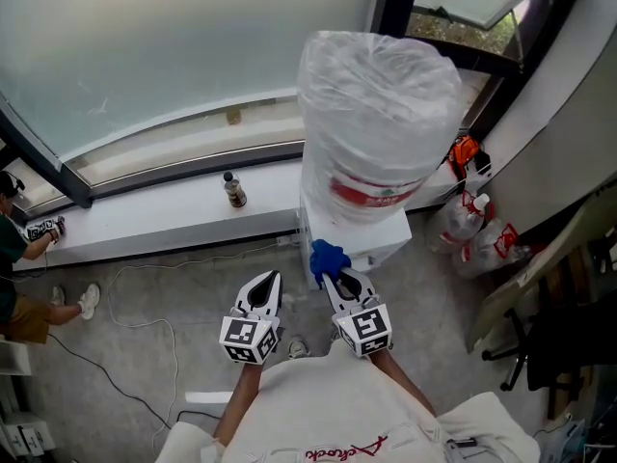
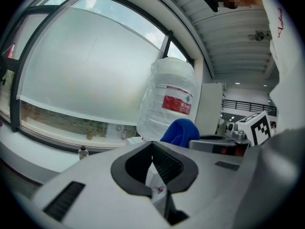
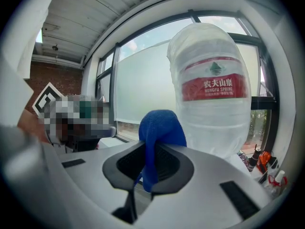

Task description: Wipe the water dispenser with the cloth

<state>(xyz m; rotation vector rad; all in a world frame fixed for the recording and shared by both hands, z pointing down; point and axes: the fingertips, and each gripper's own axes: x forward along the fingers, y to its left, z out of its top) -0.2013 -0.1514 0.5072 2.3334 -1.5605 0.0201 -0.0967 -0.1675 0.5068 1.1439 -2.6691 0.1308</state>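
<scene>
The white water dispenser (image 1: 383, 241) stands against the window ledge, topped by a large bottle (image 1: 378, 119) wrapped in clear plastic with a red label. My right gripper (image 1: 338, 278) is shut on a blue cloth (image 1: 328, 258), held just in front of the dispenser's front left face. In the right gripper view the blue cloth (image 3: 159, 132) hangs pinched between the jaws of the right gripper (image 3: 150, 152), with the bottle (image 3: 212, 94) close behind. My left gripper (image 1: 267, 285) hovers to the left of the dispenser, shut and holding nothing. In the left gripper view, the cloth (image 2: 180, 130) and bottle (image 2: 167, 101) show beyond the left gripper (image 2: 153, 150).
A small dark bottle (image 1: 234, 191) stands on the white window ledge (image 1: 145, 215). Cables (image 1: 145, 292) trail over the floor at left, where a person (image 1: 19, 268) sits. Bags and bottles (image 1: 472, 225) crowd the dispenser's right; a dark chair (image 1: 549, 345) stands farther right.
</scene>
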